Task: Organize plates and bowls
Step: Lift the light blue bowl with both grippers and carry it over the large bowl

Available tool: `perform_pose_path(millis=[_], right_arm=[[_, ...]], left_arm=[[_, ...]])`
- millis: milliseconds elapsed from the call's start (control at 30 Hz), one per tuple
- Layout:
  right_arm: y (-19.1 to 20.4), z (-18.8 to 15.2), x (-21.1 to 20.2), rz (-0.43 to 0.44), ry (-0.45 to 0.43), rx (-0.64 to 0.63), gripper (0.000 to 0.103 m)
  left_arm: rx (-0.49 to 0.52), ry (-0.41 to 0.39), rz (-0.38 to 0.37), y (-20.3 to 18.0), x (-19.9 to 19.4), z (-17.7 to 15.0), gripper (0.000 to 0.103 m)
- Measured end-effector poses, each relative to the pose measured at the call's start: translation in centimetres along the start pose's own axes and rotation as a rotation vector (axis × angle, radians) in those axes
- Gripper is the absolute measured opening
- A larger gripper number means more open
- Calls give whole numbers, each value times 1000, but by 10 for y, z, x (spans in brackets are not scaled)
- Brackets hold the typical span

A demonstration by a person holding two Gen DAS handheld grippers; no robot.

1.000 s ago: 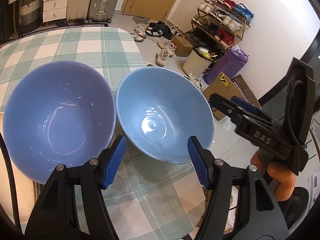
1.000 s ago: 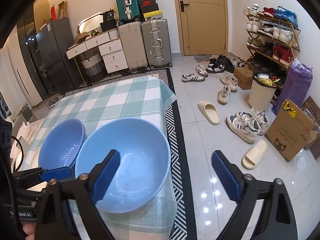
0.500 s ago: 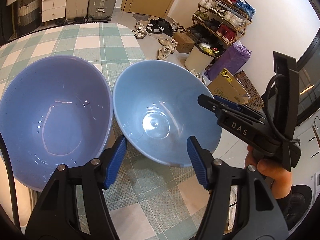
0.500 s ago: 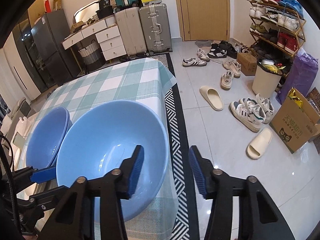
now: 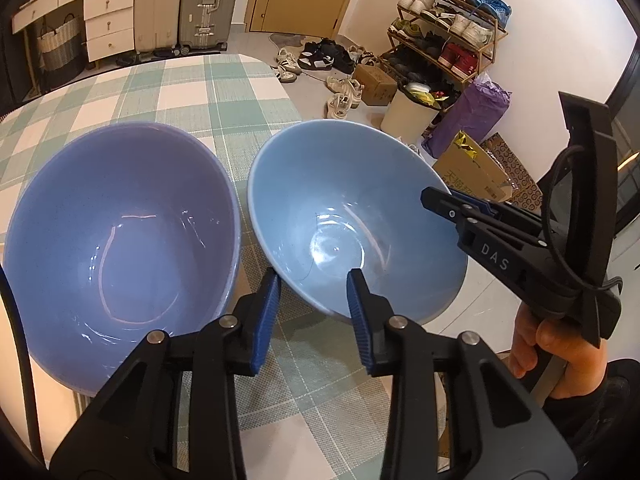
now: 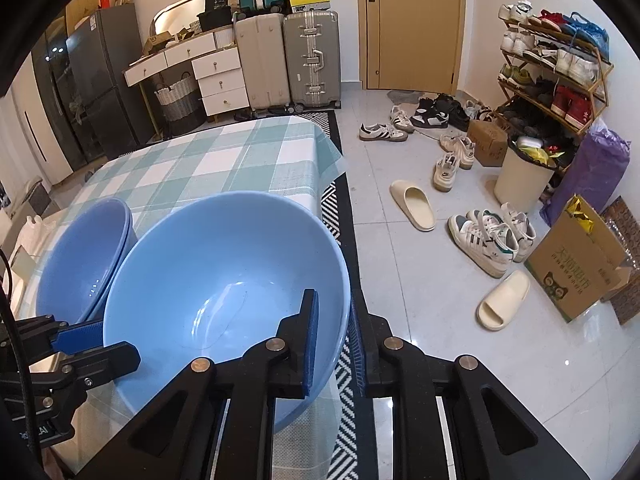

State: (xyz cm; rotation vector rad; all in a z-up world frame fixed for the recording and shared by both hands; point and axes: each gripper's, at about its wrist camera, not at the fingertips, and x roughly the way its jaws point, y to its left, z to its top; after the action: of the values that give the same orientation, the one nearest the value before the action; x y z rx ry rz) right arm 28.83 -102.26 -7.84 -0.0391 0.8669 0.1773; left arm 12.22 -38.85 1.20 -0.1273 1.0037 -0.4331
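Note:
Two bowls stand side by side on the green-checked tablecloth [image 5: 224, 92]. The light blue bowl [image 5: 352, 208] [image 6: 224, 264] is on the right, the darker violet-blue bowl [image 5: 120, 232] [image 6: 80, 248] on the left. My right gripper [image 6: 334, 344] [image 5: 452, 204] is shut on the light blue bowl's right rim, one pad inside and one outside. My left gripper [image 5: 314, 312] [image 6: 80, 344] straddles that bowl's near rim. Its jaws are closing, with a gap still showing between pads and bowl wall.
The light blue bowl sits near the table's right edge [image 6: 332, 168], over a black-and-white patterned rug [image 6: 340, 216]. Shoes, slippers, a bin [image 6: 520, 180], a cardboard box [image 6: 576, 264] and a shoe rack [image 6: 556, 60] lie on the floor to the right. A hand [image 5: 552, 344] holds the right gripper.
The right gripper came down and its wide-open jaws closed onto the light blue bowl's right rim. The left gripper's jaws narrowed around the near rim.

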Motion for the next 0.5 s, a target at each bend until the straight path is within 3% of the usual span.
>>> perform_pose_path(millis=[500], right_arm=[[7,-3,-20,-34,-26,-31,16]], left_arm=[[27,-30,-2,-2,-11,1,31]])
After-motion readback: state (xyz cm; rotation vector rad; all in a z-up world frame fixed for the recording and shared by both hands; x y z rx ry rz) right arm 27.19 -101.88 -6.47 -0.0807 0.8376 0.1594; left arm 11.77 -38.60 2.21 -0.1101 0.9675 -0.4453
